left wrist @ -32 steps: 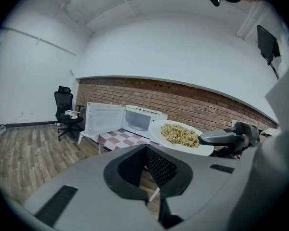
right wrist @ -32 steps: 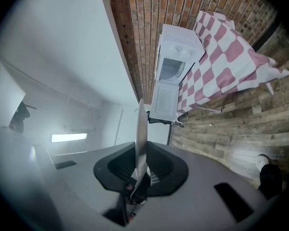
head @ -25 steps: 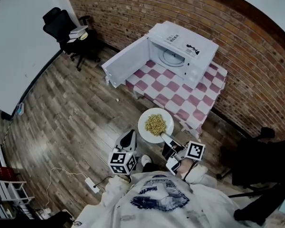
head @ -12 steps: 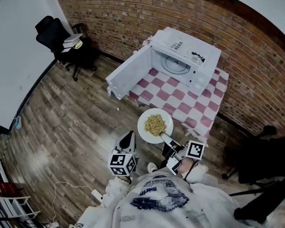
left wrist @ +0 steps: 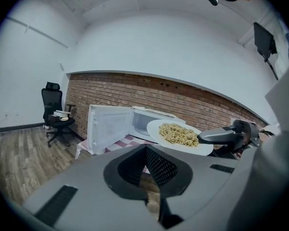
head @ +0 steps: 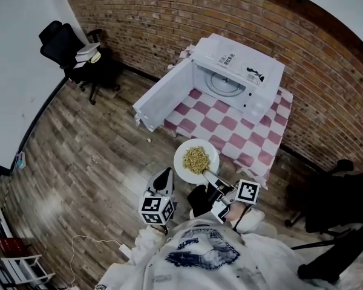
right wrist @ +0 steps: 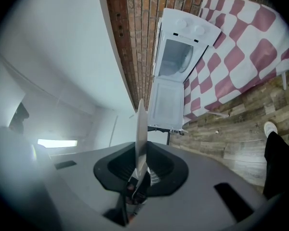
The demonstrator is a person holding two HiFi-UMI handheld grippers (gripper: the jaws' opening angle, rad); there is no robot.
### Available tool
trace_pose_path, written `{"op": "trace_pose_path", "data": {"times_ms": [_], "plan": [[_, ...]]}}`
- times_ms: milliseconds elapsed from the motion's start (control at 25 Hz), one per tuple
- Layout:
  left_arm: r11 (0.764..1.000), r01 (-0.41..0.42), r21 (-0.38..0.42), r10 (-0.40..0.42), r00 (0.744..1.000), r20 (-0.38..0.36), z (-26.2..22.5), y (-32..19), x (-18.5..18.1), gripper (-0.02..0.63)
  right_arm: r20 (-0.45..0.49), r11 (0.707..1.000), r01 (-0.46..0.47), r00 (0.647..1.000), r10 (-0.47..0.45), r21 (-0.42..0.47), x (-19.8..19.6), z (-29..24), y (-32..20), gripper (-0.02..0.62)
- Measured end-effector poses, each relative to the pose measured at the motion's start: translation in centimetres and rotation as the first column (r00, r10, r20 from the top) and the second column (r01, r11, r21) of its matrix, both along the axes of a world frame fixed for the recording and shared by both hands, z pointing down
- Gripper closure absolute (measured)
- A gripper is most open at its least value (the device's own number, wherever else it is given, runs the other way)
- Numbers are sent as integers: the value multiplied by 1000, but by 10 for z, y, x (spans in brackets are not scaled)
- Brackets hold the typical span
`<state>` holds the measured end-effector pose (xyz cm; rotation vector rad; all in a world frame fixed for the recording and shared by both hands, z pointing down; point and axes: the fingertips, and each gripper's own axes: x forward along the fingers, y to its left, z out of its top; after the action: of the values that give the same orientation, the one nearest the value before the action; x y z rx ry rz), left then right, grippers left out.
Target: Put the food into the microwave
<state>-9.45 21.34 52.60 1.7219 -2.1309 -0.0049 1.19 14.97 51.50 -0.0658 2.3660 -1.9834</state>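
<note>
- A red brick wall (head: pixel 327 83) rises behind the white microwave oven (head: pixel 242 71), and a wood-plank floor (head: pixel 91 144) spreads out in front of it.
- A table (head: pixel 230 132) under a pink-and-white checked cloth carries the microwave oven at its far side.
- The microwave oven's door (head: pixel 163 98) is swung wide open to the left.
- A black office chair (head: pixel 63 44) sits well to the left of the microwave oven.
- A white round plate (head: pixel 184 156) of yellowish noodle-like food (head: pixel 196 159) hangs in the air before the microwave oven. It is near the table's front edge and well apart from the oven.
- The right tongs (head: pixel 209 177) pinch the plate's rim on the side away from the microwave oven.
- The left tongs (head: pixel 164 177) are pressed together on nothing, just left of the plate.
</note>
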Motion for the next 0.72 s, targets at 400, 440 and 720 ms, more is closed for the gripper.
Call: {"op": "trace_pose_path", "data": {"times_ms": [400,440,720], "plan": [[998,-60,-14,60,998,20,4,-66,-34,598,12,997,-66,998,67,-43,-31,10,-59,540],[997,-71,-17,71,997,21,6,-75,-36,598,14,996,-77,997,78,-49,-33,11,-67,540],[990,-138,-37,139,990,20,7,-147,-58,598,15,990,-130,991,131,-59,-54,16,-130,540]]}}
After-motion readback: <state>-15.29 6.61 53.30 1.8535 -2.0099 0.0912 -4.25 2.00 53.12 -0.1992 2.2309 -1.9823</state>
